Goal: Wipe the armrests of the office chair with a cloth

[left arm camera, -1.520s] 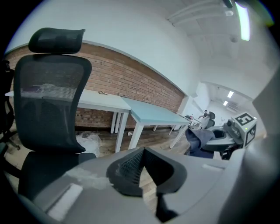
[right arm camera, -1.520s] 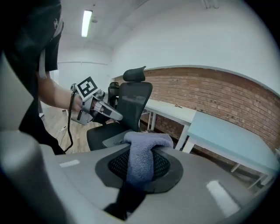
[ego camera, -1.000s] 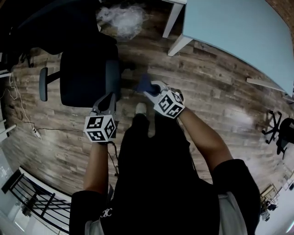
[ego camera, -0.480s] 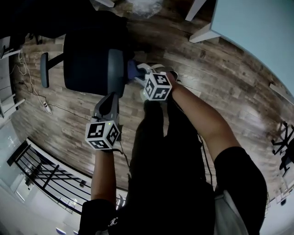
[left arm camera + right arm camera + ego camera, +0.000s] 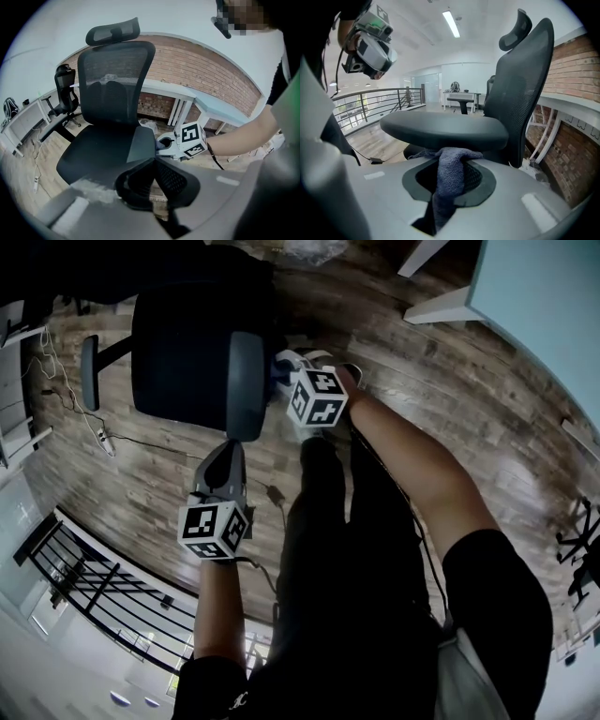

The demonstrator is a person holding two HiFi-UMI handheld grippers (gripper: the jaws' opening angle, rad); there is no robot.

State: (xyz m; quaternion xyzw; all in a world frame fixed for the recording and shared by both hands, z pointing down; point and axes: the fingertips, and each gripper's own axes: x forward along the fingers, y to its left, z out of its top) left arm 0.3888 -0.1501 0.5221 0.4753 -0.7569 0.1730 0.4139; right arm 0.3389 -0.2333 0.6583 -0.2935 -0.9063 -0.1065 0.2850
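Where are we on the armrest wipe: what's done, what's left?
Done: the cloth is clamped in the jaws of the right gripper. In hand: it touches the edge of the near armrest; how much is wiped can't be told. Left: the far armrest, with nothing at it. The left gripper is shut, empty, off the chair.

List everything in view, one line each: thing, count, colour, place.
office chair: one, black, on the floor ahead
armrests: two, grey, either side of the seat
cloth: one, blue-grey, at the near armrest's edge
table: one, pale blue top, white legs, upper right
floor: brown wood planks
railing: one, black, lower left
second chair: one, black, far background
left hand-held gripper: grey, jaws together, empty, short of the near armrest
right hand-held gripper: grey, clamped on the cloth
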